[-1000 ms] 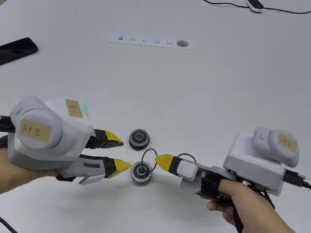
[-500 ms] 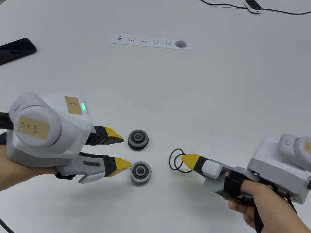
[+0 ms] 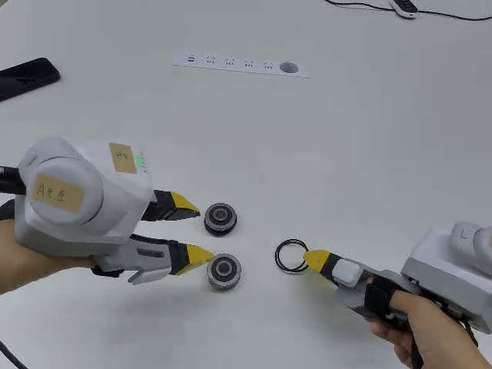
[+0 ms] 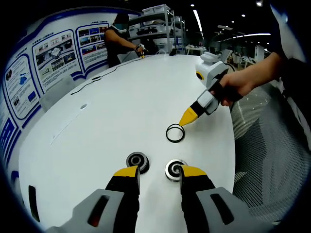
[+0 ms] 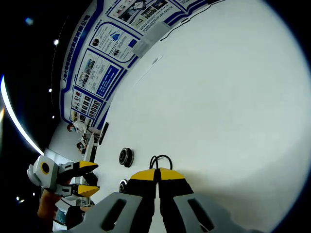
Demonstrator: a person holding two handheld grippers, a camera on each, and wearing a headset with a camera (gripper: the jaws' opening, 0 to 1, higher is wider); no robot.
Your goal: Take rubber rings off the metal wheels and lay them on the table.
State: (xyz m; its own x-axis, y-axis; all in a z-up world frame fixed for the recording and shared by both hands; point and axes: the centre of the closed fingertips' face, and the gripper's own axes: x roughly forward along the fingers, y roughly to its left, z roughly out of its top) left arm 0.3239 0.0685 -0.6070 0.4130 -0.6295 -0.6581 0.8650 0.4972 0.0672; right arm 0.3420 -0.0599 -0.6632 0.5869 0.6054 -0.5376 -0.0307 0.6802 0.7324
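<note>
Two small metal wheels sit on the white table [image 3: 346, 138]. The far wheel [image 3: 221, 218] [image 4: 137, 160] looks dark around its rim. The near wheel [image 3: 224, 270] [image 4: 173, 169] shows a bare silver rim. My left gripper [image 3: 194, 229] [image 4: 156, 171] is open, its lower fingertip [image 3: 200, 254] just beside the near wheel. A black rubber ring [image 3: 290, 256] [image 4: 175, 133] [image 5: 160, 160] rests on the table right of the wheels. My right gripper [image 3: 315, 259] [image 5: 156, 175] is shut on the ring's edge, jaws pressed together.
A white power strip [image 3: 240, 64] lies at the back, a black phone [image 3: 27, 77] at the far left, and a cable with a plug [image 3: 403, 8] at the top right. A person [image 4: 119, 34] stands at the table's far end.
My right gripper has drawn back to the right from the near wheel with the rubber ring, which now lies low on the table. My left gripper has hardly moved.
</note>
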